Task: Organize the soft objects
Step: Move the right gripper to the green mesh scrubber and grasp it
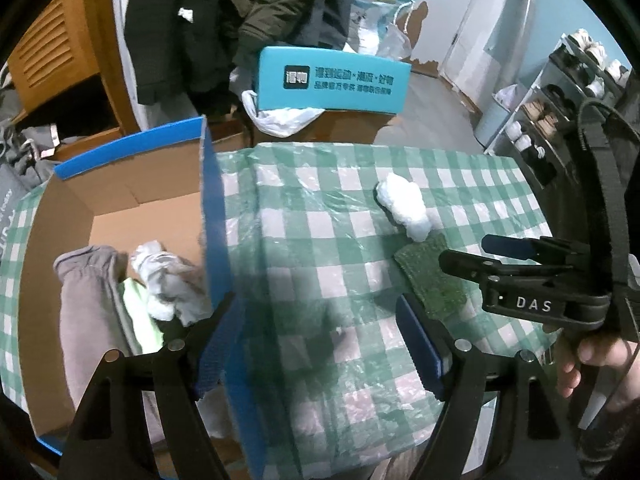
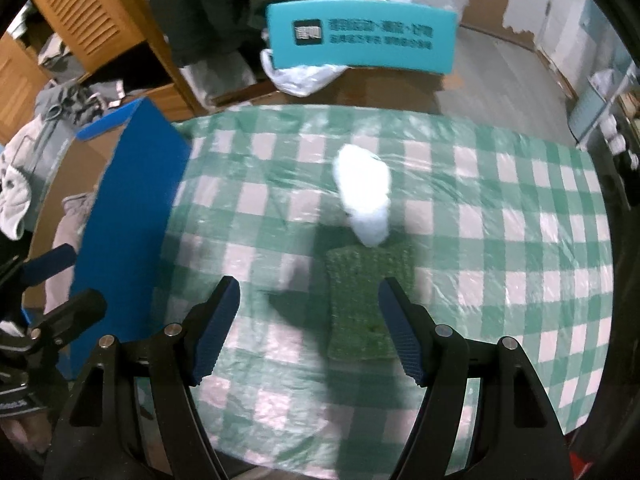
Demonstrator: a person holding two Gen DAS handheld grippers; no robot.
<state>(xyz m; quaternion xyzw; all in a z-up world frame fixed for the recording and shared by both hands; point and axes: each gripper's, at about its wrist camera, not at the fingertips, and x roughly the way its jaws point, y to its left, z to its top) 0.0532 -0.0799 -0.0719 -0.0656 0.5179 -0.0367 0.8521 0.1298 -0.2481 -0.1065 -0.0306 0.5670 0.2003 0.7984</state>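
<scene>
A table covered with a green-and-white checked cloth (image 2: 500,216) holds two soft items still to be put away. A flat green pad (image 2: 362,304) lies near the front edge. A fluffy white wad (image 2: 364,192) sits just behind it, its near end touching or overlapping the pad's far edge. To the left stands an open cardboard box (image 1: 76,216) with blue outer walls; inside are a grey garment (image 1: 86,304), something pale green (image 1: 138,312) and a crumpled white cloth (image 1: 168,284).

The step in hand looks like picking up the pad with the right gripper (image 2: 308,328). To do it well, the gripper probably needs to shift right so the pad sits squarely between the fingers, then come down low. The pad is thin and flat, so one finger should catch under an edge, or the pinch should bunch the material. Closing too high would likely slide off. The wad touches the pad and may drag along, so a slow lift helps. Then carry it left over the box wall.

The right gripper is wide open and holds nothing. It hovers above the cloth, with the pad just inside its right finger; contact cannot be confirmed. The left gripper (image 1: 316,344) is also wide open and empty. It straddles the box's right wall, its left finger over the box interior and its right finger over the cloth.
</scene>
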